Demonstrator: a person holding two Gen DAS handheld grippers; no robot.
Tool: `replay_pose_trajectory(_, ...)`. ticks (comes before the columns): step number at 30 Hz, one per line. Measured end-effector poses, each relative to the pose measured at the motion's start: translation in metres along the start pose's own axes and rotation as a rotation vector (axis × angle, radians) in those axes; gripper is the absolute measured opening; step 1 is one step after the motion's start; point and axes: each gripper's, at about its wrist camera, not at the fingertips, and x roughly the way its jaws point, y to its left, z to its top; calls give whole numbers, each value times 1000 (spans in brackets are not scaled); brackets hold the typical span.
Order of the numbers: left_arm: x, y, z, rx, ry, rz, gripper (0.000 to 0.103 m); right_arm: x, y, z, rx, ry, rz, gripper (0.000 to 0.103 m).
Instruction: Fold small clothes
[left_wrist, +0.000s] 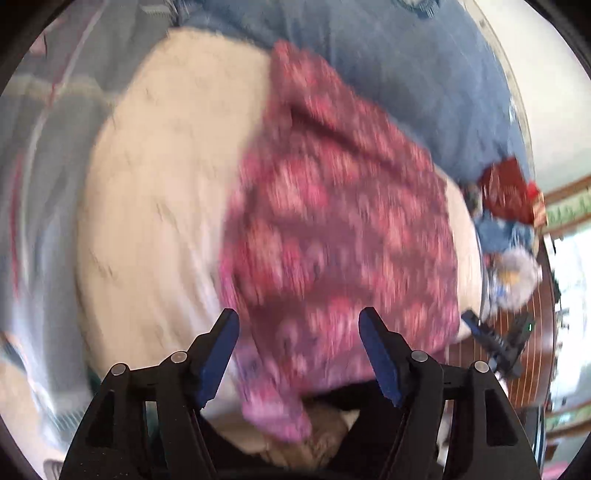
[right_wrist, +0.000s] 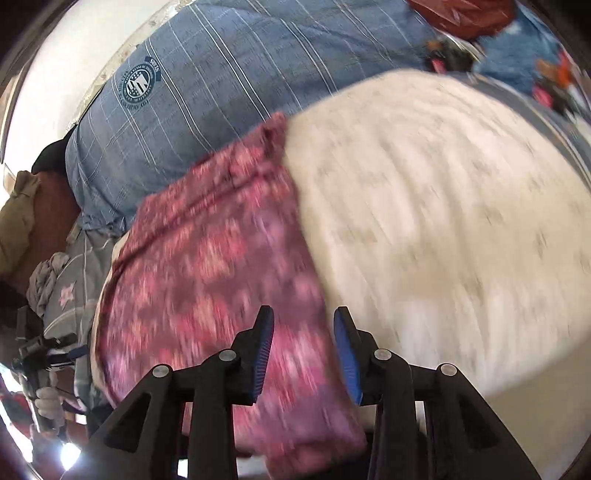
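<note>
Count it up: 1 pink patterned garment (left_wrist: 332, 229), 1 cream cloth (left_wrist: 155, 206) beneath it, 1 blue striped quilt (right_wrist: 229, 74), 2 grippers, left (left_wrist: 299, 350) and right (right_wrist: 303, 354).

Patterned garment (left_wrist: 332, 229) lies on the towel (left_wrist: 159, 206), bedspread (left_wrist: 399, 74) behind both

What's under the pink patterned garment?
The pink patterned garment lies on a cream blanket, which shows bare beside it. Behind both sits blue striped bedding. Whatever lies directly beneath the garment's middle is covered.
</note>
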Motion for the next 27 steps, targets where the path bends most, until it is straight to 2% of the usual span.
replay_pose_trajectory(3,12,-13,-25,31,63,20,67,-9,-11,-24,15,41,27,38)
replay_pose_trajectory(6,27,-15,-36,27,110,10,67,-10,-15,-38,14,81,33,39)
replay_pose_trajectory(8,41,-15,-37,2,143,14,67,-9,-15,-44,-4,99,33,44)
replay_pose_trajectory(9,45,-14,-38,-8,162,15,67,-8,-15,-47,-21,106,22,47)
replay_pose_trajectory(15,68,-9,-37,-31,222,42,67,4,-17,-61,-59,195,-5,48)
replay_pose_trajectory(20,93,3,-37,-98,268,59,64,18,-4,-64,-179,248,-88,51)
replay_pose_trajectory(21,96,4,-38,-105,272,60,53,23,-1,-63,-202,263,-109,51)
replay_pose_trajectory(22,101,5,-39,-108,282,58,31,27,0,-63,-221,275,-119,51)
replay_pose_trajectory(24,107,8,-41,-112,318,32,7,32,2,-64,-257,298,-133,47)
replay_pose_trajectory(26,104,9,-42,-111,308,6,5,30,2,-66,-298,309,-135,20)
replay_pose_trajectory(27,99,6,-42,-98,302,-13,5,28,1,-67,-302,326,-103,5)
